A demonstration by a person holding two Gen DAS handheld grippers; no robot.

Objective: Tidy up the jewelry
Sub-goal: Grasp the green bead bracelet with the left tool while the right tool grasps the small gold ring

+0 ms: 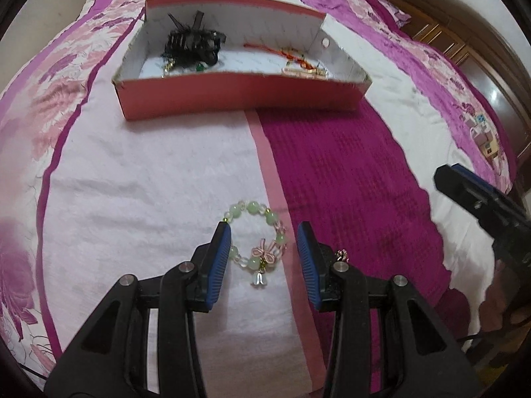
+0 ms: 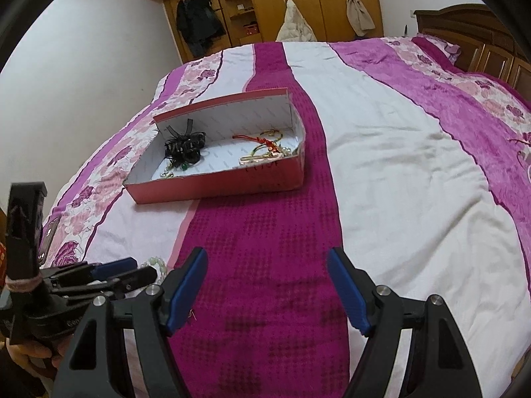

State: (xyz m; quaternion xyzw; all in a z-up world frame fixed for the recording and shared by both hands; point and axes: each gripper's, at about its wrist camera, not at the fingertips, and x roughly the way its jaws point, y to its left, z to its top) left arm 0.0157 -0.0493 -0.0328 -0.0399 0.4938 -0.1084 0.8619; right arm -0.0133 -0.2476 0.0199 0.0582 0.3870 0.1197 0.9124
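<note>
Bed: a bedspread [image 1: 149, 179] in white, pink and magenta stripes with flower borders covers it; everything lies on this.
Box: an open red box [image 1: 232, 94] with a white inside sits farther up the bed, across the white and magenta stripes.
In the box: a black hair clip [image 1: 192, 44] lies toward the left end; a red cord [image 1: 292, 56] and gold pieces lie toward the right end.
Bracelet: a bracelet [image 1: 255, 235] of pale green beads with a pink bow and a small bell charm lies flat on the white stripe, beside the pink strip, well short of the box.
Left hand-held gripper [image 1: 264, 258]: tilted down over the bracelet, jaws partly open, one blue pad on each side of the bead ring; the left pad is just beside or touching the beads, I cannot tell which, and the right pad stands apart.
Small charm: a small dark charm [image 1: 341, 254] lies just right of the left gripper's right finger.
Right hand-held gripper [image 2: 267, 285]: wide open and empty, over the magenta stripe, to the right of the left one.
Room: a wooden wardrobe [image 2: 292, 0] stands beyond the bed.
</note>
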